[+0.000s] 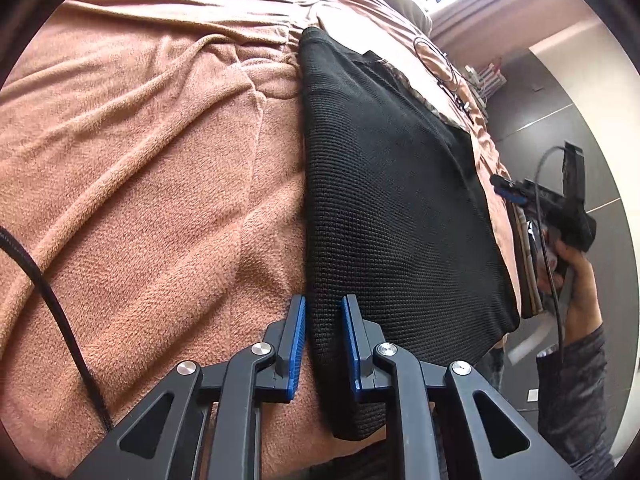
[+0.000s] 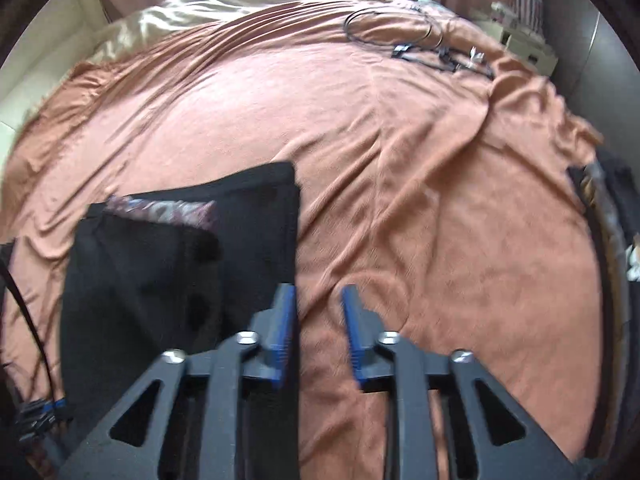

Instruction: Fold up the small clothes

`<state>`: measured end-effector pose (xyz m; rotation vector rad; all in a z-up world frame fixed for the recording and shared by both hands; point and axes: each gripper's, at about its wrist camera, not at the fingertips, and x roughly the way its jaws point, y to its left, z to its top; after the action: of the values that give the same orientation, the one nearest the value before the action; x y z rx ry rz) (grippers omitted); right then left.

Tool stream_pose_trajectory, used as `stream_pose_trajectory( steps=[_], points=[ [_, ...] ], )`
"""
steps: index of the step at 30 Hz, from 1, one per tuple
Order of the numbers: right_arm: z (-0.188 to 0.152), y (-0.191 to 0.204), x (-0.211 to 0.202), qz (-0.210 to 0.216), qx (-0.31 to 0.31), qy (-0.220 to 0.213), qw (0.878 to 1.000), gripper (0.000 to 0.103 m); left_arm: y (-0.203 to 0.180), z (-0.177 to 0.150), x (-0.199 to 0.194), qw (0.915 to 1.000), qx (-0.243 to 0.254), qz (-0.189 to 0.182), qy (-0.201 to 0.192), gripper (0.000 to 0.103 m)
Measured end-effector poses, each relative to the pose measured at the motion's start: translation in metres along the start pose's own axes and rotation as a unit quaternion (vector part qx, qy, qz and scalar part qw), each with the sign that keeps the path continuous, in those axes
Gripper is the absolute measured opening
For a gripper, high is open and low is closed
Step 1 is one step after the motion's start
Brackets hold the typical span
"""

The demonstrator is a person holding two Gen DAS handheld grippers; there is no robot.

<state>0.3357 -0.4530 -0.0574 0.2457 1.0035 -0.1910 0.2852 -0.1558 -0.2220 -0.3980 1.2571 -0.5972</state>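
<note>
With our left gripper (image 1: 324, 344) fingers pinching the black knit (image 1: 384, 208) edge on the bed (image 1: 140, 180) and our right gripper (image 2: 319, 332) part-open, empty beside the knit, tugging one-handed could undo its fold

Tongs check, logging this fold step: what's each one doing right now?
Left tongs: closed on the black knit garment's edge.
Right tongs: open, holding nothing, over the orange blanket.

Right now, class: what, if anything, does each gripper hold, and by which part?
The left gripper straddles the near corner edge of the black knitted garment, though a firm pinch cannot be confirmed. The right gripper is open over the orange blanket, holding nothing.
</note>
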Motion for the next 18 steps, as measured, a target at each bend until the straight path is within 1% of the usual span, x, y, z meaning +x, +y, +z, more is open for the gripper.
stream_pose_trajectory(
  steps=[1,2,3,6,8,9,10,12,13,15,18],
  points=[
    [-0.005,-0.003,-0.002,0.013,0.003,0.0,1.0,0.044,-0.002,0.001,0.0,1.0,0.002,0.0,0.001,0.02],
    [-0.008,-0.006,-0.004,0.026,0.004,0.0,1.0,0.048,-0.003,0.002,0.0,1.0,0.003,0.0,0.001,0.021],
    [-0.013,-0.012,-0.006,0.043,0.005,0.003,0.999,0.048,-0.003,0.002,0.0,1.0,0.003,0.0,0.002,0.022],
    [-0.025,-0.02,-0.007,0.068,0.009,0.015,0.998,0.048,-0.002,0.005,0.001,1.0,-0.006,-0.002,0.006,0.023],
    [-0.031,-0.031,-0.004,0.088,0.015,0.031,0.996,0.048,-0.003,0.005,0.002,0.9999,-0.009,-0.002,0.007,0.024],
    [-0.04,-0.034,-0.007,0.103,0.019,0.039,0.994,0.048,-0.003,0.005,0.002,0.9999,-0.011,-0.003,0.007,0.024],
    [-0.045,-0.035,-0.007,0.112,0.021,0.044,0.993,0.048,-0.004,0.005,0.003,0.9999,-0.012,-0.004,0.008,0.026],
    [-0.06,-0.039,-0.009,0.129,0.021,0.056,0.99,0.052,-0.003,0.004,0.003,0.9998,-0.015,-0.006,0.009,0.028],
    [-0.064,-0.038,-0.009,0.135,0.021,0.059,0.989,0.054,-0.004,0.002,0.004,0.9998,-0.015,-0.006,0.011,0.028],
    [-0.077,-0.041,-0.011,0.142,0.027,0.064,0.987,0.054,-0.004,0.0,0.004,0.9998,-0.015,-0.007,0.014,0.028],
    [-0.096,-0.047,-0.013,0.136,0.037,0.072,0.987,0.054,-0.004,-0.007,0.002,0.9997,-0.016,-0.01,0.018,0.028]
  ],
)
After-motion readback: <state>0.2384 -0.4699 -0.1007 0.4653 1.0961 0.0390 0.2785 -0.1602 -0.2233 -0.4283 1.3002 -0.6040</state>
